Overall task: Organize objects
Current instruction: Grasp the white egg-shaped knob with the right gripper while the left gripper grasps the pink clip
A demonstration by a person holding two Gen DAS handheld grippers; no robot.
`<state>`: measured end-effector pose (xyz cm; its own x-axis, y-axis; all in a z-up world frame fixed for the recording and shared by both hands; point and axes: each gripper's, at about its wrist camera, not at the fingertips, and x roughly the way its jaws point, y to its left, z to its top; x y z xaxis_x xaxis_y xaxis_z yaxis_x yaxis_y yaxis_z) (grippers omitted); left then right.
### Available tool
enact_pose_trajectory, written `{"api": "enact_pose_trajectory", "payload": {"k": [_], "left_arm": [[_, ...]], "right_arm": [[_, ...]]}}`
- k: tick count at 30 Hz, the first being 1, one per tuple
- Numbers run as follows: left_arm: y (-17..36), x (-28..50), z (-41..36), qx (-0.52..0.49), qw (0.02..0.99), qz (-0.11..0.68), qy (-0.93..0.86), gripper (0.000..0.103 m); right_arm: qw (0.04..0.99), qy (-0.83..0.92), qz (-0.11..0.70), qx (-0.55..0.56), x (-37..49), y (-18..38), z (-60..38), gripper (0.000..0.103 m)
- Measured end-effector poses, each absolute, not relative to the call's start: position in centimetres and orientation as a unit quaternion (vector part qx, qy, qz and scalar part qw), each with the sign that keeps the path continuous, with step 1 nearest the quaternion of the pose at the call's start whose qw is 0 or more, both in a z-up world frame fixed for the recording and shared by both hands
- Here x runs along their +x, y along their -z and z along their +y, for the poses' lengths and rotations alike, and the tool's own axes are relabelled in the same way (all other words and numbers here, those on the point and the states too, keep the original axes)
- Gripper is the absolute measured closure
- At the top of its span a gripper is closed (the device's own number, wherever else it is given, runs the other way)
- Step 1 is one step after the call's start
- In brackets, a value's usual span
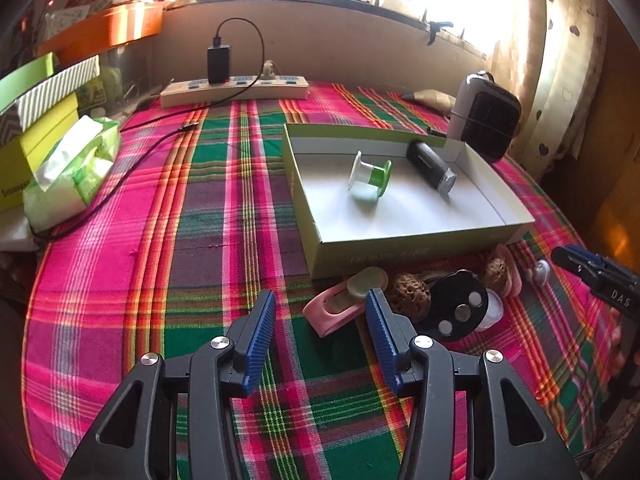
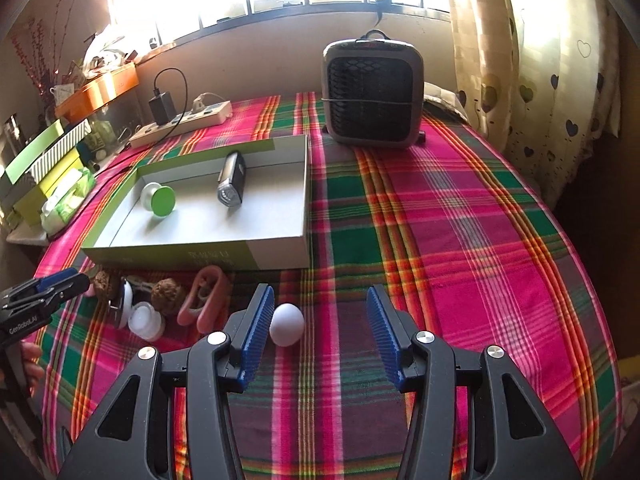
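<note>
A shallow green box (image 1: 400,250) with a white floor holds a green-and-white spool (image 1: 370,176) and a black torch (image 1: 430,164). Small items lie in front of it: a pink clip (image 1: 334,312), two walnuts (image 1: 410,292), a black disc (image 1: 460,308) and a small white jar (image 1: 494,312). My left gripper (image 1: 320,314) is open just short of the pink clip, holding nothing. My right gripper (image 2: 320,308) is open. A white egg (image 2: 286,324) rests on the cloth beside its left finger (image 2: 256,320), while the right finger stands well apart from it.
A plaid cloth (image 2: 440,220) covers the table. A grey fan heater (image 2: 372,92) stands at the back, a power strip (image 1: 236,90) with a charger along the wall. A tissue pack (image 1: 72,168) and stacked boxes (image 1: 40,120) sit at the left. A curtain (image 2: 540,60) hangs at the right.
</note>
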<state>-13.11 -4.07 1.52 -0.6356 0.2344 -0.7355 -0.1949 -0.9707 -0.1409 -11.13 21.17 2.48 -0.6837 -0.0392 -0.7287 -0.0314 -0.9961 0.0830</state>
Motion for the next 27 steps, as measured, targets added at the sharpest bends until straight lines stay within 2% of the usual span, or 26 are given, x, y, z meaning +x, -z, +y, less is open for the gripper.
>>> {"api": "enact_pose_trajectory", "payload": {"k": [16,27], "left_arm": [[-0.8,-14.2,-2.8,-0.420,0.132,-0.004,-0.898,0.058],[-0.8,-14.3,-2.3,-0.422,0.138,0.005,-0.896,0.058]], "right_arm": [[0.038,0.900,-0.031,0.432,-12.3,-0.5,20.2,0.051],[0.043,0.899,0.009,0.436,-13.1,-0.2,19.0,0.051]]}}
